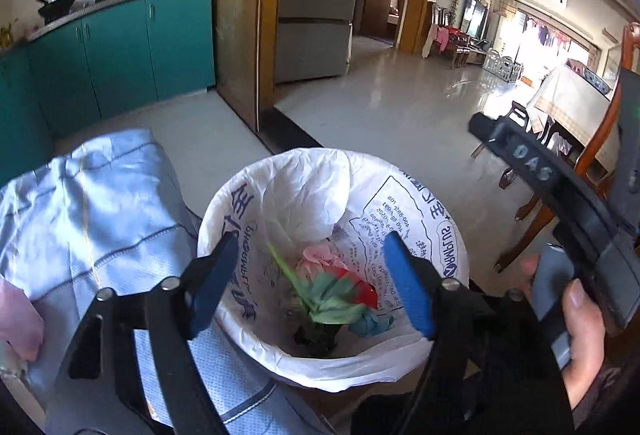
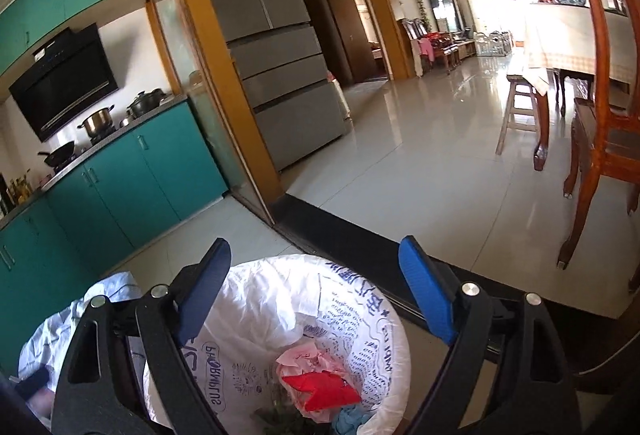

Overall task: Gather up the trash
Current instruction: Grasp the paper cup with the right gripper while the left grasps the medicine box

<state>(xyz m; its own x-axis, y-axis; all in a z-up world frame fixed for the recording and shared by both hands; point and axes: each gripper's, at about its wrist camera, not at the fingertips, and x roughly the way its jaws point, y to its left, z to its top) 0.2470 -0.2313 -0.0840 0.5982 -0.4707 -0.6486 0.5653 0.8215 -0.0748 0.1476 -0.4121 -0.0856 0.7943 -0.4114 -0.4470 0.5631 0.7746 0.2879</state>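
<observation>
A trash bin lined with a white printed plastic bag (image 1: 280,195) stands on the floor below both grippers; it also shows in the right wrist view (image 2: 272,299). Inside lie green stems (image 1: 320,295), red wrapper (image 1: 362,285), pink paper (image 1: 320,255) and a blue scrap (image 1: 370,323); the red wrapper (image 2: 320,389) and pink paper (image 2: 304,357) show in the right view too. My left gripper (image 1: 310,289) is open and empty above the bin. My right gripper (image 2: 316,299) is open and empty over the bin's rim; its body shows at the right of the left view (image 1: 560,203).
A light blue cloth (image 1: 88,203) lies beside the bin on the left. Teal kitchen cabinets (image 2: 132,179) with pots stand left, a grey fridge (image 2: 276,47) behind a wooden door frame. A wooden chair (image 2: 600,139), stool (image 2: 520,107) and covered table (image 2: 568,47) stand right on the tiled floor.
</observation>
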